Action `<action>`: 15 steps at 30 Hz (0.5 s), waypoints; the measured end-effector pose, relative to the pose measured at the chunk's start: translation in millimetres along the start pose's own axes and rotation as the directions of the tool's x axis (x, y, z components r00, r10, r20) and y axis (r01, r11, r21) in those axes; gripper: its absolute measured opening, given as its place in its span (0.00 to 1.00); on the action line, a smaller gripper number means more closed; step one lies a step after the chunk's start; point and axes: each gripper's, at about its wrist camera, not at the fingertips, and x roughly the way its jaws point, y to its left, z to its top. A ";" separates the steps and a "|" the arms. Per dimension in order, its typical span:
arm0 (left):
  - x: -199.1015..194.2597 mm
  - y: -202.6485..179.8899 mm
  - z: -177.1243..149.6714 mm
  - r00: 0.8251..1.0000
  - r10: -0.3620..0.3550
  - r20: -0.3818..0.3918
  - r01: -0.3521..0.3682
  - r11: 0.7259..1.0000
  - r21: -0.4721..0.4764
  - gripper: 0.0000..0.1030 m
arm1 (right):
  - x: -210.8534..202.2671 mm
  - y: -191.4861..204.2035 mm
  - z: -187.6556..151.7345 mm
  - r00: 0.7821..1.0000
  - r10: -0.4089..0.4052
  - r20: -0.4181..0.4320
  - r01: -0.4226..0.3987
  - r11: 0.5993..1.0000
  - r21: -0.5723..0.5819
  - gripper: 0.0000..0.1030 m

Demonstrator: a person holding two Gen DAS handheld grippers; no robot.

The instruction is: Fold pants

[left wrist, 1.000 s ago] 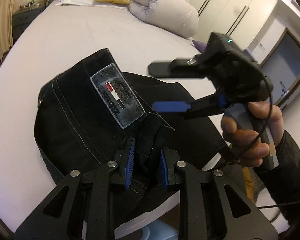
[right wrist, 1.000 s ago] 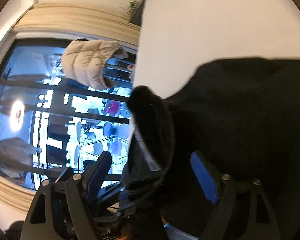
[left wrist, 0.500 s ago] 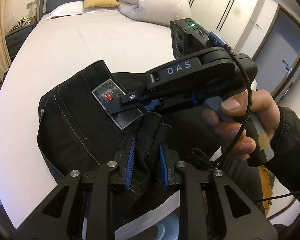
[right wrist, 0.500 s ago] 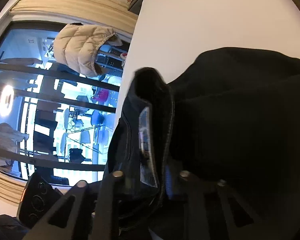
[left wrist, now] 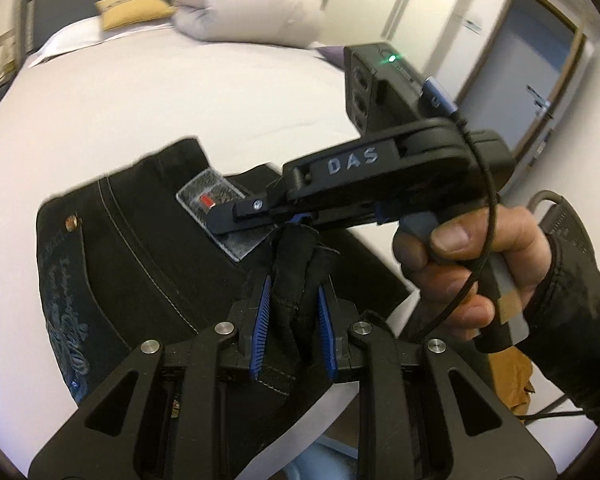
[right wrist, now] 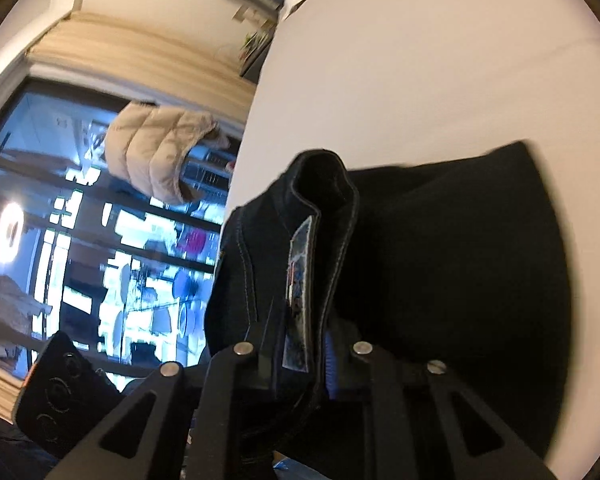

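— So, where do things stand on the white-sheeted bed [left wrist: 148, 92]?

— From my remote desk: the black denim pants with pale stitching [left wrist: 140, 264] lie bunched near the bed's near edge, waistband and its grey leather brand patch [left wrist: 216, 204] facing up; my left gripper [left wrist: 292, 312] is clamped on a raised fold of that denim, blue pads pressing both sides.

— And the other tool?

— My right gripper [left wrist: 256, 216], seen from the left wrist, reaches in over the patch; its own camera shows the waistband [right wrist: 320, 240] standing between its fingers, pinched there as best I can judge.

— How far along is the fold?

— I judge it midway; the cloth looks doubled into a compact heap, yet nothing lies flat or squared; laying the held edge down and smoothing remain.

— Anything else in shot?

— A rolled white duvet [left wrist: 252, 8] and a mustard pillow [left wrist: 132, 8] sit well apart at the headboard.
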 end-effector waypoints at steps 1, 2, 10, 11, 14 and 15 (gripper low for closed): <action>4.5 -7.6 6.3 1.000 -0.011 -0.005 0.011 1.000 0.016 0.19 | -8.7 -6.1 0.8 1.000 -0.007 0.016 0.007 1.000 0.013 0.17; 10.8 -16.0 11.6 1.000 -0.022 -0.013 0.022 0.999 0.034 0.19 | -17.8 -12.9 1.3 0.999 -0.014 0.032 0.014 1.000 0.025 0.17; 70.1 -55.7 31.4 0.994 -0.059 -0.090 0.067 0.994 0.084 0.16 | -48.8 -52.8 6.8 0.995 -0.069 0.070 0.064 0.995 0.079 0.17; 74.5 -56.0 32.9 0.994 -0.060 -0.095 0.068 0.994 0.080 0.16 | -49.1 -55.4 6.2 0.995 -0.068 0.070 0.062 0.995 0.082 0.17; 84.0 -53.4 27.9 0.992 -0.058 -0.108 0.066 0.995 0.075 0.16 | -47.9 -62.6 6.0 0.996 -0.071 0.061 0.065 0.994 0.093 0.17; 82.6 -54.6 27.4 0.992 -0.057 -0.113 0.066 0.995 0.076 0.16 | -47.8 -65.0 4.3 0.996 -0.070 0.060 0.064 0.993 0.098 0.17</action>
